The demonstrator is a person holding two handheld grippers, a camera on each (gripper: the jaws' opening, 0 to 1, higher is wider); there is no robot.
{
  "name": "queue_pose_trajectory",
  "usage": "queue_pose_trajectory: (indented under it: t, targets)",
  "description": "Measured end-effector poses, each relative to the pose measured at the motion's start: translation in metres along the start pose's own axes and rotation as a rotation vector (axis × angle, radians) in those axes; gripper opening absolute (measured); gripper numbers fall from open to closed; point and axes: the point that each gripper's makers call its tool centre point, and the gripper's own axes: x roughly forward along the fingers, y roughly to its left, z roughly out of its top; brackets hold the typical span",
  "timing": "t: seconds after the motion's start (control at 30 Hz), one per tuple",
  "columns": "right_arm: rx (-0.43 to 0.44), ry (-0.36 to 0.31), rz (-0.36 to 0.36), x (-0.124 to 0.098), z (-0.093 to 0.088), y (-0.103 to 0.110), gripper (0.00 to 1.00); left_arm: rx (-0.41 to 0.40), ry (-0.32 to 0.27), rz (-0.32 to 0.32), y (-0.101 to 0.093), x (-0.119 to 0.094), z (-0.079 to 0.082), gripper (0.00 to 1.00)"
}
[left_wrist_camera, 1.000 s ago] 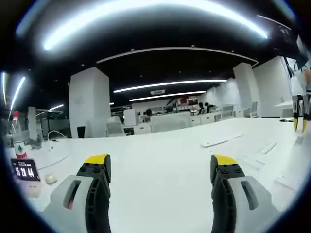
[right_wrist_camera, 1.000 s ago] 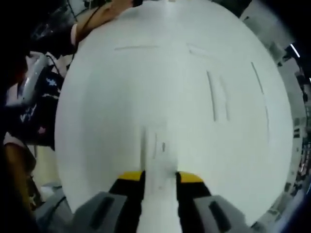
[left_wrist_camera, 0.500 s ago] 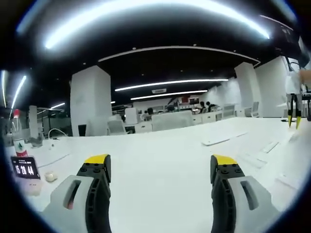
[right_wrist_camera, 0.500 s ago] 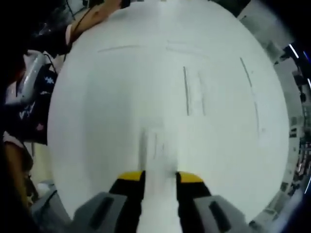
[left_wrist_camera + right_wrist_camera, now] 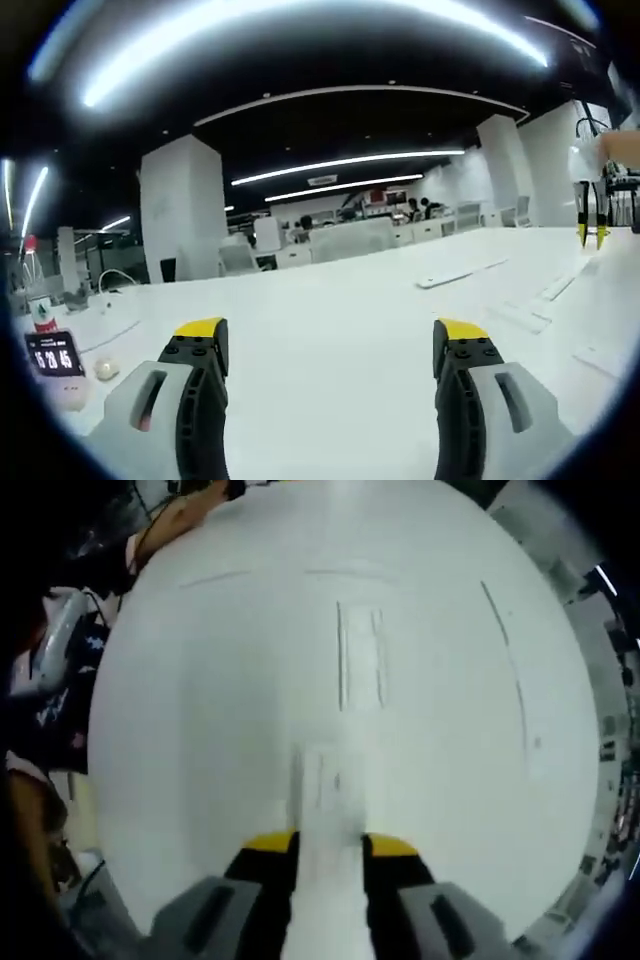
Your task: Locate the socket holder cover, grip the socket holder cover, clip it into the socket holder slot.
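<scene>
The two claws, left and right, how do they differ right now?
The left claw stands wide open with nothing between its jaws, while the right claw is shut on a white socket holder cover. The left claw points level across the white table toward the room; the right claw looks down onto the table, over a long white socket holder. Both have yellow tips and grey bodies.

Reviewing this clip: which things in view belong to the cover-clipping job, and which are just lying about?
Part of the job:
- socket holder cover, a white strip clamped in the right hand-held gripper
- socket holder slot, a long white channel on the table ahead of the cover

Lying about:
- digital clock
- bottle with a red cap
- flat white bar
- left hand-held gripper, open and idle
</scene>
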Motion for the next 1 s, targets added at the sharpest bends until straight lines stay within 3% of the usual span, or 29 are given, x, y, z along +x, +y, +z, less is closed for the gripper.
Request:
queue_pose_trajectory:
  t: [0.23, 0.6, 1.0]
  targets:
    - [0.009, 0.009, 0.022, 0.014, 0.007, -0.008, 0.28, 0.004, 0.001, -0.010, -0.002, -0.001, -0.001, 0.83]
    - [-0.042, -0.002, 0.028, 0.017, 0.025, -0.011, 0.28, 0.016, 0.004, -0.024, -0.007, 0.000, -0.001, 0.83]
    - [-0.060, -0.002, 0.043, 0.022, 0.030, -0.014, 0.28, 0.030, -0.001, -0.032, -0.010, -0.001, 0.003, 0.83]
